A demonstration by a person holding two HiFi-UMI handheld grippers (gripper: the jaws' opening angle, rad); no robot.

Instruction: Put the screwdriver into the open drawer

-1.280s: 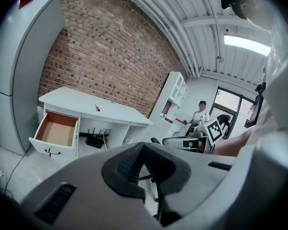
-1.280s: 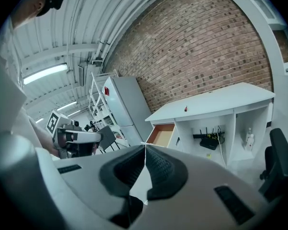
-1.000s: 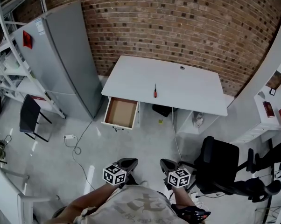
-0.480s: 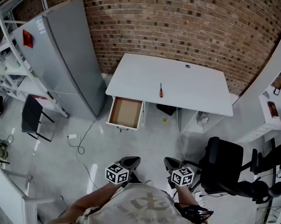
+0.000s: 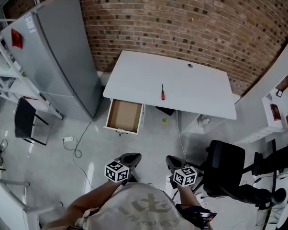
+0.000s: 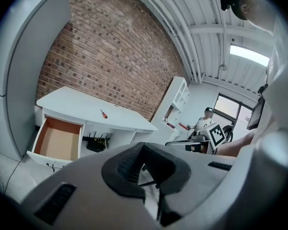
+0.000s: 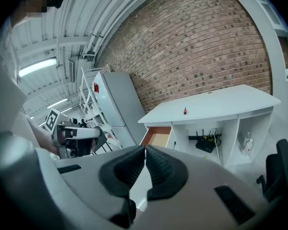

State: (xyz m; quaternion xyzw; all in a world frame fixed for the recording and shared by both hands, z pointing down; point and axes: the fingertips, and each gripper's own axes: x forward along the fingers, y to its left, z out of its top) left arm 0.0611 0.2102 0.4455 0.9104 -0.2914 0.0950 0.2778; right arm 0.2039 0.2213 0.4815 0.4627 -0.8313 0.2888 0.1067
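Observation:
A red-handled screwdriver [image 5: 162, 92] lies on the white desk [image 5: 192, 90], also seen as the screwdriver [image 6: 103, 113] and the screwdriver [image 7: 184, 110] in the gripper views. The open drawer [image 5: 124, 116] with a brown bottom sticks out under the desk's left end and looks empty; it shows too as the drawer [image 6: 58, 139] and the drawer [image 7: 156, 137]. My left gripper [image 5: 129, 159] and right gripper [image 5: 171, 163] are far back from the desk, over the floor. Both are shut on nothing, left gripper [image 6: 143, 146], right gripper [image 7: 145, 150].
A tall grey cabinet [image 5: 58, 56] stands left of the desk, by the brick wall. A black office chair [image 5: 225, 169] is close on my right, a black chair [image 5: 24, 121] at far left. A cable [image 5: 77, 147] lies on the floor. White shelves [image 5: 278, 109] line the right.
Both grippers have been carried forward across the floor with the person, and the view has shifted a little. The screwdriver and drawer have not moved. Jaws stay shut.

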